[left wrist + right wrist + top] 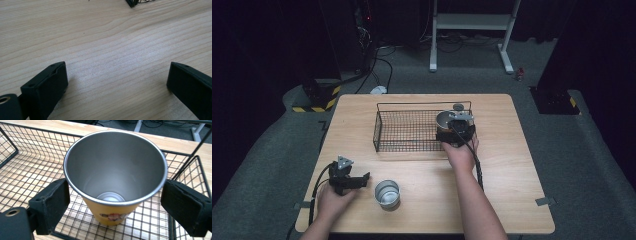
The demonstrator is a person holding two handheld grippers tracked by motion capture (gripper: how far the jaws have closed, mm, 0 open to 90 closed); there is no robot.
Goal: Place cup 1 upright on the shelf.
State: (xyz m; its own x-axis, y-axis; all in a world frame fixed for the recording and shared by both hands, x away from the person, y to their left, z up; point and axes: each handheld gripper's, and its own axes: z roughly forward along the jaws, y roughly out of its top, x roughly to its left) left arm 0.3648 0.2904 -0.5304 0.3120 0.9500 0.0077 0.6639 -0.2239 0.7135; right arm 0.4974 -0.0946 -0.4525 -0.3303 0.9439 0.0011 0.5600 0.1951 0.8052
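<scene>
Your left tongs (360,178) rest on the worktop (502,165) with their jaws spread wide and nothing between them; in the left gripper view bare wood grain lies between the two black pads. Just beyond their tips, to the side, stands a silver cup (387,193), upright and apart from them, untouched. Farther out, your right tongs (115,203) sit over the near right corner of the wire basket (404,131), and the yellow cup (115,177) with the steel lining stands upright between their jaws, its base on the mesh floor of the basket. The left pad sits right at the cup's rim, while the right pad shows a sliver of daylight next to the wall, so the jaws look open around the cup rather than clamped on it. I judge the step in hand to be the placing of this cup in the basket, at the point of letting go. The next move calls for lifting the right tongs straight up and back toward you, keeping both pads off the rim so the cup does not tip against the basket's side wire. After that the silver cup beside your left tongs looks like the next thing to grasp.
</scene>
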